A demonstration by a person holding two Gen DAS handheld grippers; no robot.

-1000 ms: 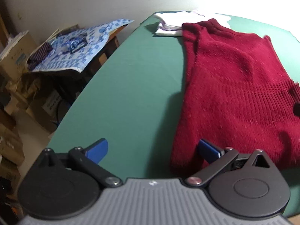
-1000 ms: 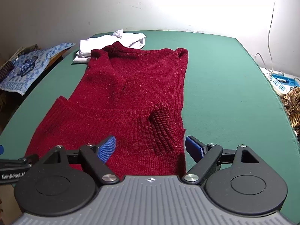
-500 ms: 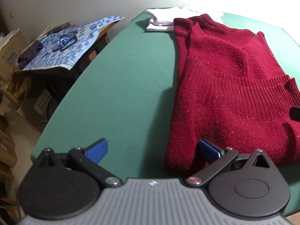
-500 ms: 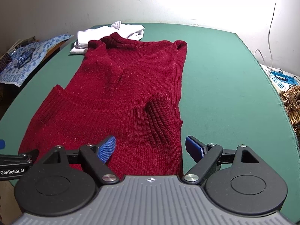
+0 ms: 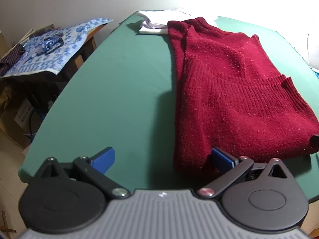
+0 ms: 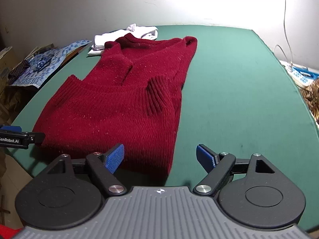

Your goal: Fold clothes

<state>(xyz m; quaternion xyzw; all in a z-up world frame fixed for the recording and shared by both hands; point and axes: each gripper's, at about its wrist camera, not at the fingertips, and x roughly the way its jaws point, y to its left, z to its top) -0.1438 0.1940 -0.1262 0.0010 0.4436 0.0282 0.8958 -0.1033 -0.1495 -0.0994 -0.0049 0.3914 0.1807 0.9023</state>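
A dark red knit sweater (image 5: 235,99) lies partly folded on the green table (image 5: 123,83), its sleeves laid over the body. It also shows in the right wrist view (image 6: 123,103). My left gripper (image 5: 162,158) is open and empty at the sweater's near left corner; its right fingertip (image 5: 221,156) is at the hem. My right gripper (image 6: 160,157) is open and empty, straddling the sweater's near right corner. The left gripper's fingers (image 6: 12,129) show at the left edge of the right wrist view.
A folded white garment (image 5: 157,23) lies at the table's far end, touching the sweater's collar. A blue patterned cloth (image 5: 51,45) covers boxes left of the table. A white cable and power strip (image 6: 297,67) lie right of the table (image 6: 239,75).
Both grippers have drawn back toward the near table edge, so the sweater looks farther away. Both stayed open. The sweater has not moved.
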